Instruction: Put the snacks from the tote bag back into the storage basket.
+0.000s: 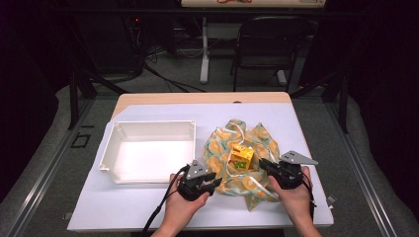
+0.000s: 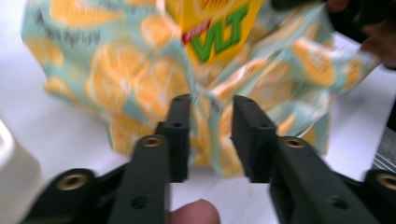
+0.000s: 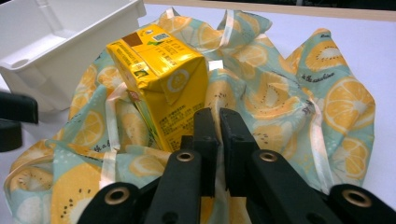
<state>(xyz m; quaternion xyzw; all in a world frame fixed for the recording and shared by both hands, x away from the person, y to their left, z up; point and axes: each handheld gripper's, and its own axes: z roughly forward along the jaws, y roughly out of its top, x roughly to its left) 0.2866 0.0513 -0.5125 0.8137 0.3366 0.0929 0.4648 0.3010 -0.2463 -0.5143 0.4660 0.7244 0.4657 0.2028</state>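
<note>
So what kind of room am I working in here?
Probably a lab or recording workspace: a white-covered table framed by dark metal rails, cables on the floor and a folding chair behind.

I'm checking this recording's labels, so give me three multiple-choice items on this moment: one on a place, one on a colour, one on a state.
1. Where does the yellow drink carton stand?
A. Inside the white tray
B. On the fruit-print cloth bag
C. On the bare table

2. What colour is the tray?
A. White
B. Blue
C. Black

3. How does the right claw stand?
A. Wide open above the tray
B. Shut on the carton
C. Shut on a fold of the cloth bag

Right letters:
1 B: the carton sits amid the rumpled cloth bag, right of the tray in the high view.
2 A: its walls and floor are plain white.
3 C: in the right gripper view the jaws are nearly together with cloth pinched between them, the carton just behind.
</note>
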